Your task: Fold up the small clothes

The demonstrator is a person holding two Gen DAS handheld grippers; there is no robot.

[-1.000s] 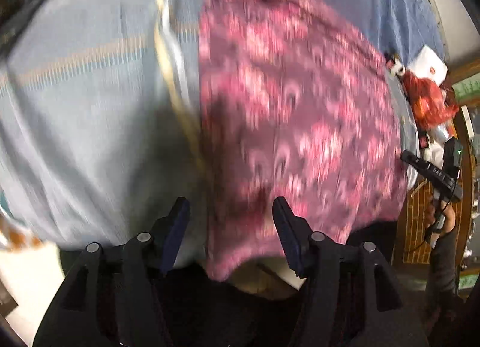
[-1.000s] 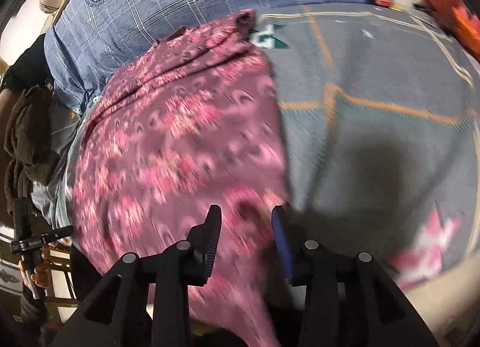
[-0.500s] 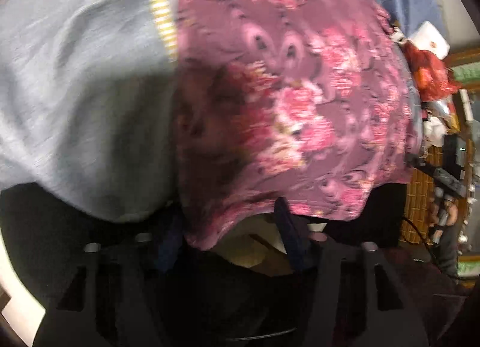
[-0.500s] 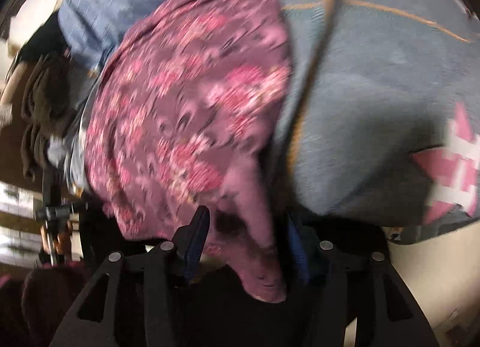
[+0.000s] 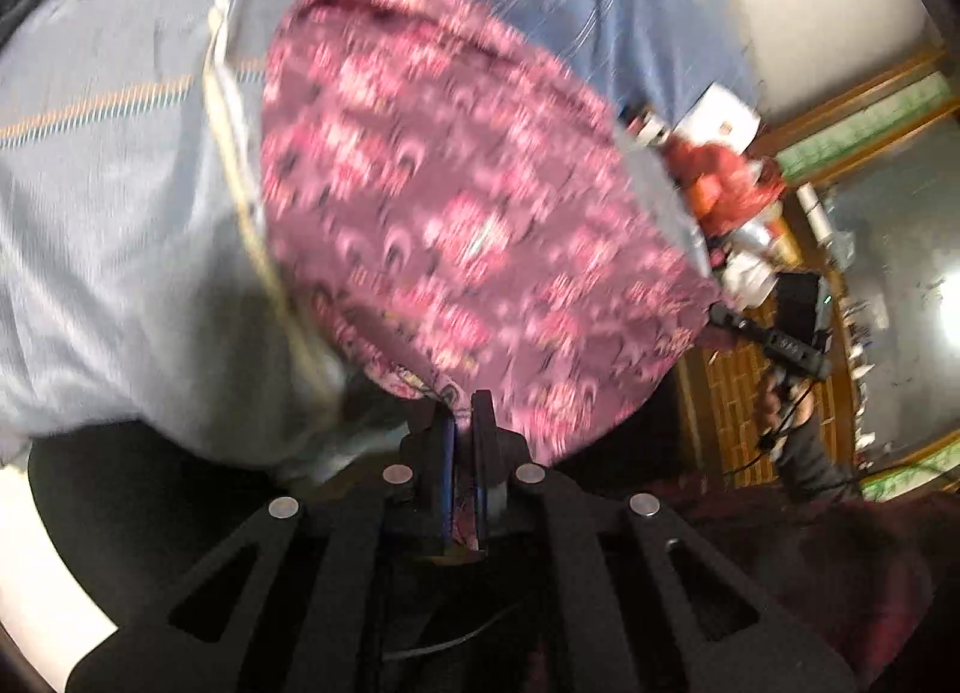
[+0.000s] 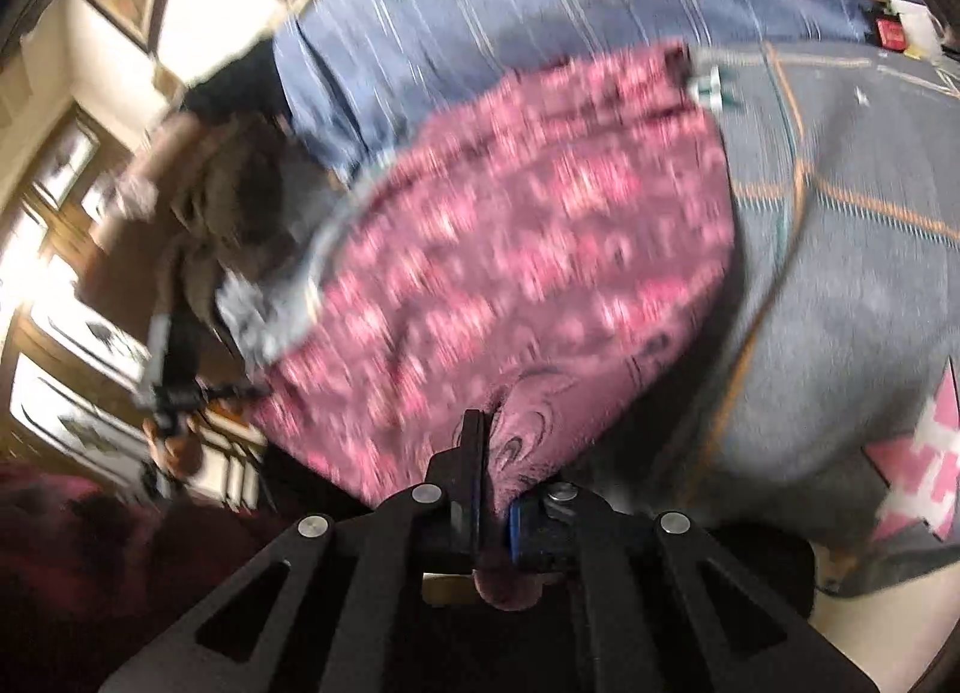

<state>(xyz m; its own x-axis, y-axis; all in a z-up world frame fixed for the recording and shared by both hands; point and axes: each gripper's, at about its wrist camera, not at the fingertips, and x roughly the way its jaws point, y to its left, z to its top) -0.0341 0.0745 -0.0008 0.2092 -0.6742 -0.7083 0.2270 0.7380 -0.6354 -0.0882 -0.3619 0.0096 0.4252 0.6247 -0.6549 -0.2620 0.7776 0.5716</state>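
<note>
Your biggest backdrop is the grey blanket [image 5: 120, 225], filling the view from 7 to 11 o'clock on the left camera and from 1 to 5 o'clock on the right one [image 6: 852, 285]. Past it at 12 o'clock lies a blue striped sheet [image 5: 600, 3]. On the blanket, at centre in both views, sits your maroon flowered cloth [image 5: 456, 213], blurred by motion, its near hem reaching down to both tongs.

Your left tongs [image 5: 461, 429] are clamped on the hem at 6 o'clock, cloth pinched between the pads. Your right tongs [image 6: 487, 453] are likewise closed on a bunched corner [image 6: 528, 429], which spills over the right finger.

Clutter sits at 3 o'clock on the left camera: a red heap [image 5: 726, 183] and a white box [image 5: 720, 117], just beyond the cloth's far edge. A dark brown garment [image 6: 228, 201] lies at 9 o'clock on the right camera, touching the cloth's edge. Nothing stands between the tongs and the cloth.

A second ago both tongs stood apart with the hem between the fingers; half a second ago they were low over the edge. Since then both have shut on the hem and the edge has come up off the blanket.
</note>
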